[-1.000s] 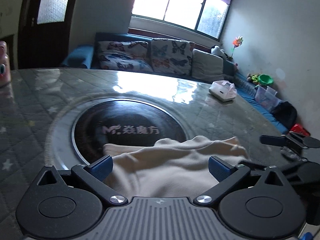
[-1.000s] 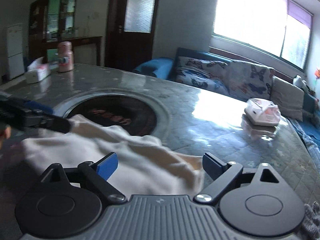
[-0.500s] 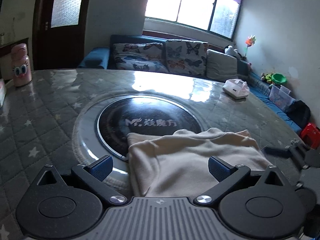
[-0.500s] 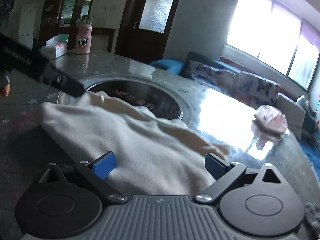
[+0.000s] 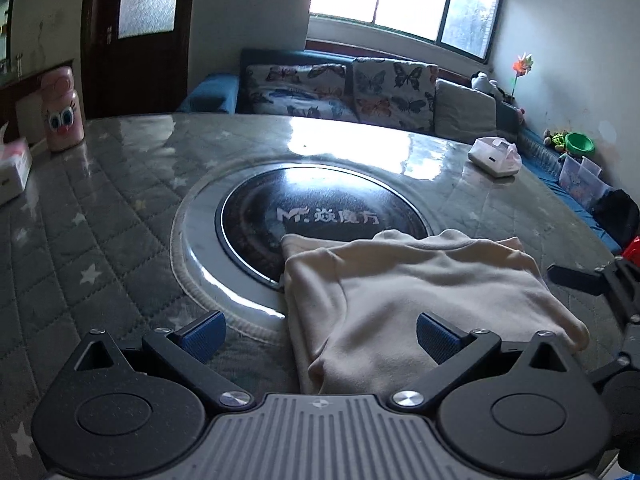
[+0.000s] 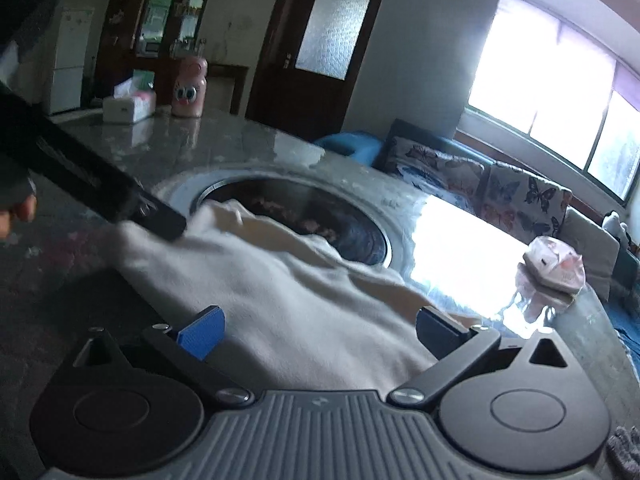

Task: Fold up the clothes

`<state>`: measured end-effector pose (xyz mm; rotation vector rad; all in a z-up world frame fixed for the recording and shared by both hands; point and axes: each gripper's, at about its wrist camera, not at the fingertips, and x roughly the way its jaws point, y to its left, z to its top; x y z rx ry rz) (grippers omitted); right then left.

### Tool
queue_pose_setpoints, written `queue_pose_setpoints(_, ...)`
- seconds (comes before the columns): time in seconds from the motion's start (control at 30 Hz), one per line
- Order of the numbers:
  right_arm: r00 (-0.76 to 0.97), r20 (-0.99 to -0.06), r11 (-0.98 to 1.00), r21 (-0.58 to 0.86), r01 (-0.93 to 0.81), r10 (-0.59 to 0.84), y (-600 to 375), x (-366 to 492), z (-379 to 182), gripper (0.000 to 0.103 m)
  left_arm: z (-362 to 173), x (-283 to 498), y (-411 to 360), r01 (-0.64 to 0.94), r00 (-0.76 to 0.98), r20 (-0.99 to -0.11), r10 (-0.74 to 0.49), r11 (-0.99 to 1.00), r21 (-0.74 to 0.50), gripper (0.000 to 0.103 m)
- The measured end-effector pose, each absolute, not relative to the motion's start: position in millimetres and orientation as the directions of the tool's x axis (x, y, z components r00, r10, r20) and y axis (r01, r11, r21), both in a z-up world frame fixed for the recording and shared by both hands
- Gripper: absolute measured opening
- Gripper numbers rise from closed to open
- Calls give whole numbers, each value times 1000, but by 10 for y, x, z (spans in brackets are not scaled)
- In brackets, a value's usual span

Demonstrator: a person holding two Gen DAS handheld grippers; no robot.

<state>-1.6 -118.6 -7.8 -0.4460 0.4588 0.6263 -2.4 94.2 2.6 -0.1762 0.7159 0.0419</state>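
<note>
A cream garment (image 5: 420, 292) lies folded on the grey quilted table (image 5: 100, 220), its far edge over the round black glass inset (image 5: 320, 216). In the left wrist view my left gripper (image 5: 320, 334) is open and empty, above the garment's near left edge. In the right wrist view my right gripper (image 6: 320, 330) is open and empty over the garment (image 6: 288, 300). A finger of the left gripper (image 6: 120, 200) shows there, at the garment's far left corner. The right gripper's finger (image 5: 580, 280) shows at the right edge of the left wrist view.
A pink cartoon bottle (image 5: 62, 110) and a tissue box (image 5: 12, 168) stand at the table's far left. A white bagged tissue pack (image 5: 496, 156) sits at the far right. A sofa with butterfly cushions (image 5: 352, 88) lies behind the table.
Both grippers have pulled back from the garment and risen. The left view has swung left, so the garment now lies to the right of its middle. The garment lies flatter.
</note>
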Motion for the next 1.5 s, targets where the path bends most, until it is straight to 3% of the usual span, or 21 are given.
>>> queue_pose_setpoints(0.43, 562, -596, 549, -230, -804, 573, -818, -264, 49, 91, -55, 34, 1229, -200, 711, -703, 14, 962, -184, 103)
queue_pose_setpoints(0.63, 508, -622, 467, -246, -849, 596, -541, -357, 37, 72, -65, 60, 1374, -236, 711, -702, -18, 935, -263, 103)
queue_pose_setpoints(0.7, 496, -630, 440, -259, -860, 597, -432, -377, 10, 61, -65, 72, 1407, -236, 714, -699, -43, 925, -298, 103)
queue_pose_setpoints(0.93, 482, -657, 366, -319, -874, 579, -131, -403, -125, 46, -107, 143, 1491, -225, 700, -702, -134, 891, -395, 103)
queue_pose_setpoints(1.1, 474, -652, 378, -294, -878, 591, -128, -340, -119, 18, -144, 182, 1533, -240, 696, -698, -170, 861, -448, 103)
queue_pose_setpoints(1.5, 404, -591, 477, -37, -878, 698, -593, -7, 228, 11, -173, 350, 1465, -247, 681, -671, -292, 771, -587, 103)
